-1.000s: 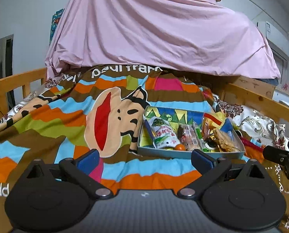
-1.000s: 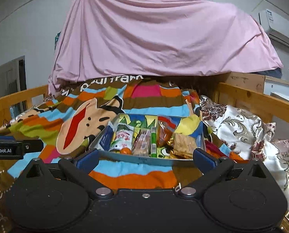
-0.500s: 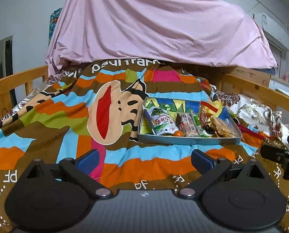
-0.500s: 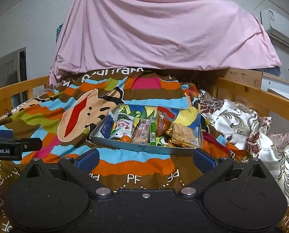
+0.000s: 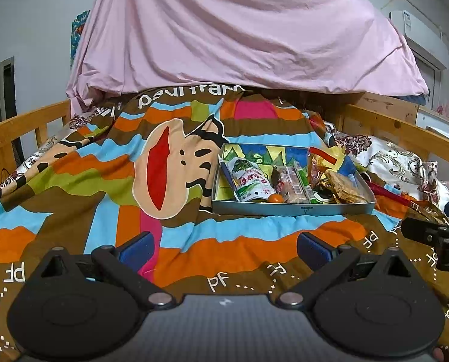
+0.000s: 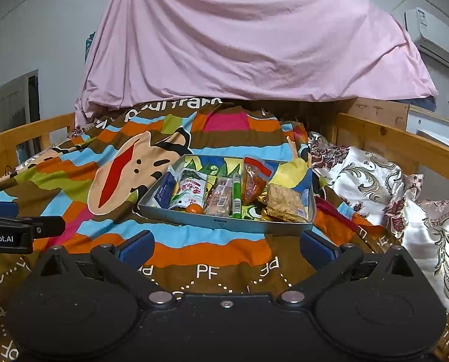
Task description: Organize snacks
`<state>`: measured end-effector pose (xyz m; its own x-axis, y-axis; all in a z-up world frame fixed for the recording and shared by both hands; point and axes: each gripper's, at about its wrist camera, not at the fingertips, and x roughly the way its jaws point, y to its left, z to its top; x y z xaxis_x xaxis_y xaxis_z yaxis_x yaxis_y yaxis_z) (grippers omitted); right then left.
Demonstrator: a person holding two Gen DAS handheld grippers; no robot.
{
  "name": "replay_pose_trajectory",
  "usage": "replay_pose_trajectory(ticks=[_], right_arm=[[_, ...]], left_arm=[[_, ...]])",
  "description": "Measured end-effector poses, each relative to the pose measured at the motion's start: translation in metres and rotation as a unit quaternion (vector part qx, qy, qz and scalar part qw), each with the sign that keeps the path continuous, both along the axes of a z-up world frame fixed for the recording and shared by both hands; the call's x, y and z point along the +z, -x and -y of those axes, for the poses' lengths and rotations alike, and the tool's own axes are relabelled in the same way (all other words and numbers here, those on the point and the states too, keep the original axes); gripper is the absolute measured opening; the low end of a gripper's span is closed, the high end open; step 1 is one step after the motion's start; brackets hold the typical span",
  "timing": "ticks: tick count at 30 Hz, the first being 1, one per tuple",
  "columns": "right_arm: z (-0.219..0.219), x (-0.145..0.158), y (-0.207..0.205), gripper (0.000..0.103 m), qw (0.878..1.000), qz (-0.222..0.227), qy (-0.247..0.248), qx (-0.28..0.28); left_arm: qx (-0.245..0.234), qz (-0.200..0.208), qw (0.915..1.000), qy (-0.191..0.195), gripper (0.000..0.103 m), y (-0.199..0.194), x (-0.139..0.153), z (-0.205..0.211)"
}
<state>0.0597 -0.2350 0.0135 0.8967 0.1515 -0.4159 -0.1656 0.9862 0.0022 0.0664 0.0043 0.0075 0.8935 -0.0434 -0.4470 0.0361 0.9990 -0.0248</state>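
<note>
As both grippers (image 5: 223, 249) (image 6: 227, 249) retreat — wide open, empty — snack tray (image 6: 224, 221) recedes.

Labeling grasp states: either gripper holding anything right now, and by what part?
Nothing held. Left gripper and right gripper are both open with bare blanket between their fingers, short of the snack tray.

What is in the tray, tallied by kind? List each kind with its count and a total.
Packets: 6 (blue packet, white-green pouch, wrapped bar, orange-red bag, yellow packet, brown packet)
Green stick: 1
Small orange fruit: 1
Total: 8 in view; more may lie hidden underneath.
</note>
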Motion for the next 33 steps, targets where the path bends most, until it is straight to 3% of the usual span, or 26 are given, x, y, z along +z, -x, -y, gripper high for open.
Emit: replay_pose_trajectory(ticks=[33], right_arm=[[-0.0003, -0.0036, 0.0003, 0.102, 1.0, -0.003, 0.003, 0.002]], left_arm=[[-0.002, -0.006, 1.0, -0.003, 0.102, 0.001, -0.0035, 0.0024]])
